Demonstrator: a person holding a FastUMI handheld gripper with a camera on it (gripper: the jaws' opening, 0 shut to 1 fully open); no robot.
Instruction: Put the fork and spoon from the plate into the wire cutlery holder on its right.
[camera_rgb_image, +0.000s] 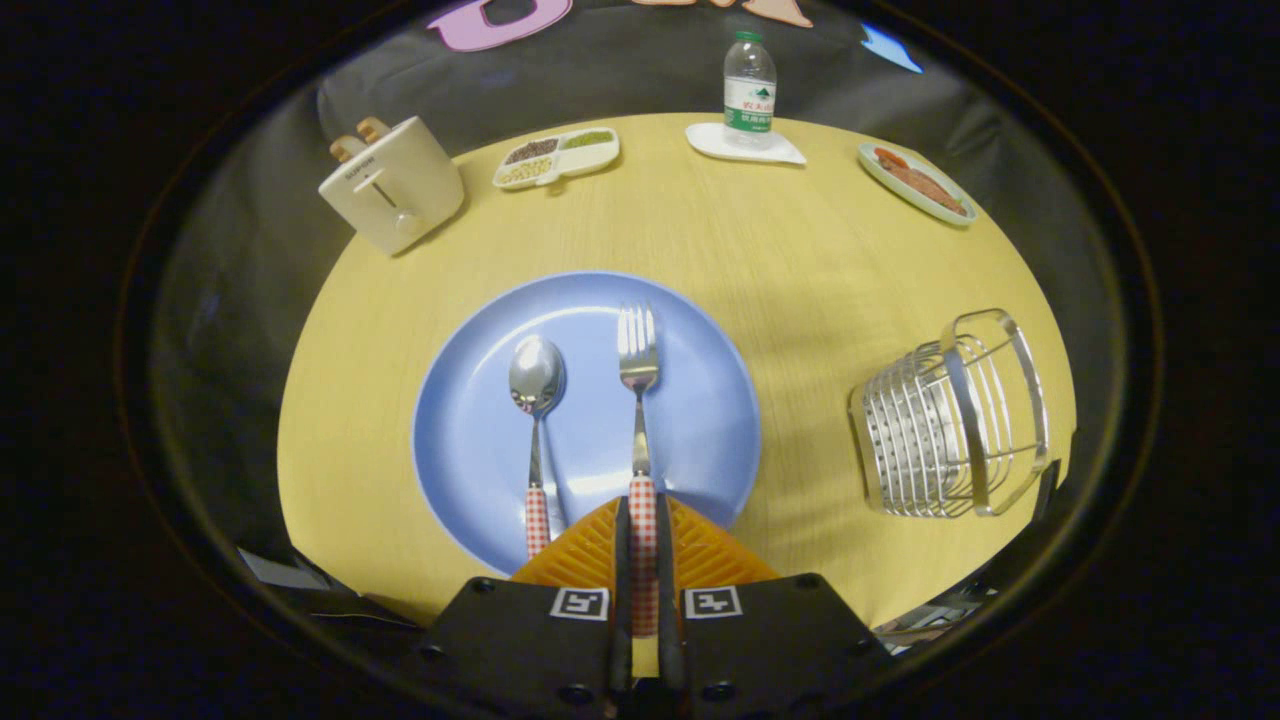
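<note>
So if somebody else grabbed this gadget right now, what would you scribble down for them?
Gripper: fingers closed on the fork's checked handle, both pressing on it.
Fork: lying on the blue plate, prongs pointing away from the fingers.
Spoon: on the plate too, just left of the fork, untouched.
Wire holder: on the table right of the plate, nothing visible inside.
Done: fork gripped.
Left: carry the fork into the holder, then fetch the spoon and do likewise.
</note>
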